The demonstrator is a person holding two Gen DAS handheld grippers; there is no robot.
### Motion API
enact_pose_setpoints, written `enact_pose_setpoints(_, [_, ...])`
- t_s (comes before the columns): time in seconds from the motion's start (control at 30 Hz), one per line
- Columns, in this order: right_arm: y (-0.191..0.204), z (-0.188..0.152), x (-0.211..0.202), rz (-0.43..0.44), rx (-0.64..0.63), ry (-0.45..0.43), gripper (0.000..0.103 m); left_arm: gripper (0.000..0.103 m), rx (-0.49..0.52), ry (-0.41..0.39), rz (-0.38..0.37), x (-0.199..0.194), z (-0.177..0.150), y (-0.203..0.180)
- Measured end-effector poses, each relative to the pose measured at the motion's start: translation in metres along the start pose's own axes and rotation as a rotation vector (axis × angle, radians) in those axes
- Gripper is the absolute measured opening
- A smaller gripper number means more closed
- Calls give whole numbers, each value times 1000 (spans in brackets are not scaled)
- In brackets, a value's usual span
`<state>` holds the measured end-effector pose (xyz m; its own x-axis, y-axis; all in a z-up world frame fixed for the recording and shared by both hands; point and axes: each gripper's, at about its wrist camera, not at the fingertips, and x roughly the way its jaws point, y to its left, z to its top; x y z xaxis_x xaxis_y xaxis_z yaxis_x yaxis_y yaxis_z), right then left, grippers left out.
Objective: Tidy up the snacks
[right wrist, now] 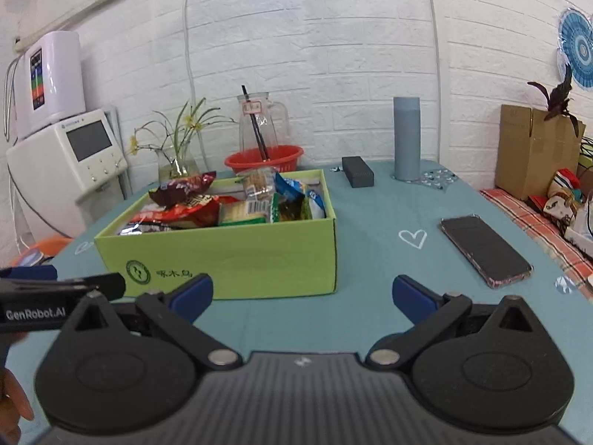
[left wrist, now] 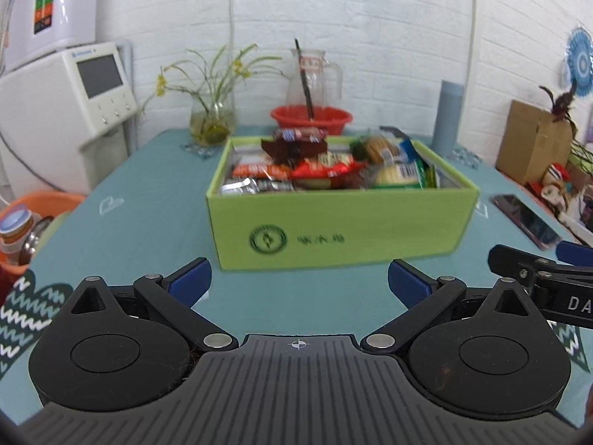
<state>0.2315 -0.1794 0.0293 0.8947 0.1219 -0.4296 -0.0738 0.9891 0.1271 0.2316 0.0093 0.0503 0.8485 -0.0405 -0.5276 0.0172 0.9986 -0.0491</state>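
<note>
**Both grippers open and empty, near side of the snack box**

The left gripper (left wrist: 299,283) and right gripper (right wrist: 302,294) hover over the teal worktop (right wrist: 370,259) with jaws spread wide, nothing between them. The green cardboard box (left wrist: 341,222), filled with snack packets (left wrist: 326,167), stands just beyond both. A phone (right wrist: 485,250) lies to its right; a red basin (left wrist: 311,118) sits behind it.

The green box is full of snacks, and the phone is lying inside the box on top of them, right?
Not quite. The green box is full of snacks, but the phone is not inside it. It lies flat on the teal tablecloth, apart from the box on its right side. The right wrist view shows this clearly.
</note>
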Motion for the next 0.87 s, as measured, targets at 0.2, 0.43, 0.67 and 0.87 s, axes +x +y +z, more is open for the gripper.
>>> enact_pose_setpoints(0.2, [-7, -22, -8, -27, 124, 51, 103, 92, -61, 14, -42, -7, -13, 4])
enact_pose_setpoints(0.43, [-12, -39, -8, -105, 140, 118, 103, 91, -80, 20, -50, -15, -24, 9])
enact_pose_setpoints(0.67, [-12, -53, -25, -127, 101, 116, 103, 88, -93, 29, -53, -25, -40, 10])
enact_pose_setpoints(0.87, [-7, -61, -47, -124, 84, 94, 103, 86, -88, 1, -86, -45, -53, 7])
